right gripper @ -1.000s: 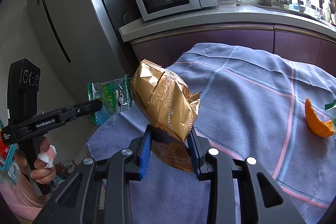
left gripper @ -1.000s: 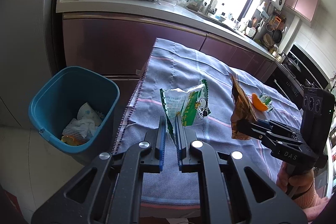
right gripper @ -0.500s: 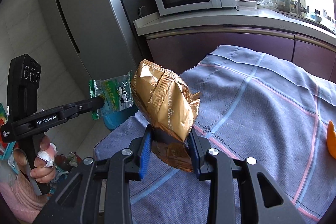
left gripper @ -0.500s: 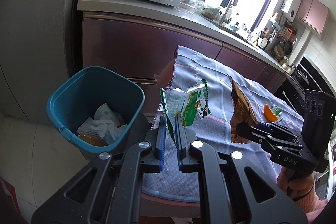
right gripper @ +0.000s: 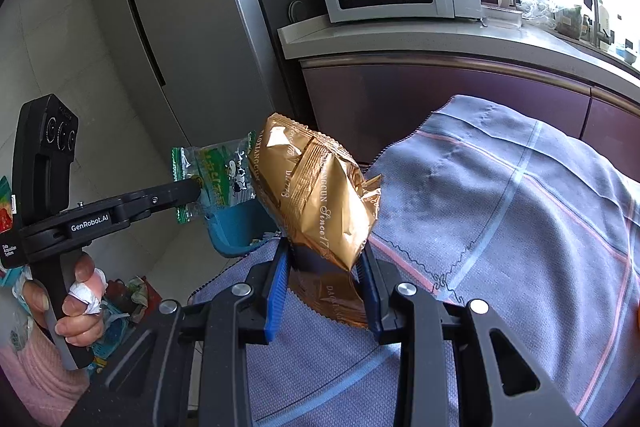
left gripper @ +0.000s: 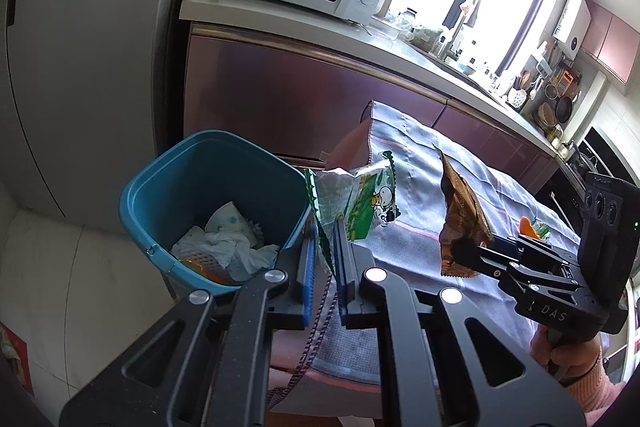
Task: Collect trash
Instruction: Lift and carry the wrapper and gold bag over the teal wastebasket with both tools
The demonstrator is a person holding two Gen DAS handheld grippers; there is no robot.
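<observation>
Left wrist view shows both hands have carried their loads sideways off the cloth-covered counter [left gripper: 472, 187] toward the bin [left gripper: 208, 195], which sat further off a second ago and now lies just beside the left tongs [left gripper: 322, 255]. Those tongs are clamped on the green wrapper [left gripper: 360, 203], hanging at the bin's near rim but not yet over the opening. The right tongs [right gripper: 324, 279] are closed on the gold bag [right gripper: 316, 195], trailing above the counter's edge. Tissue already lies in the bin. An orange peel [left gripper: 528, 227] remains on the cloth, so more pickups are left after these two drops, I'd say.
</observation>
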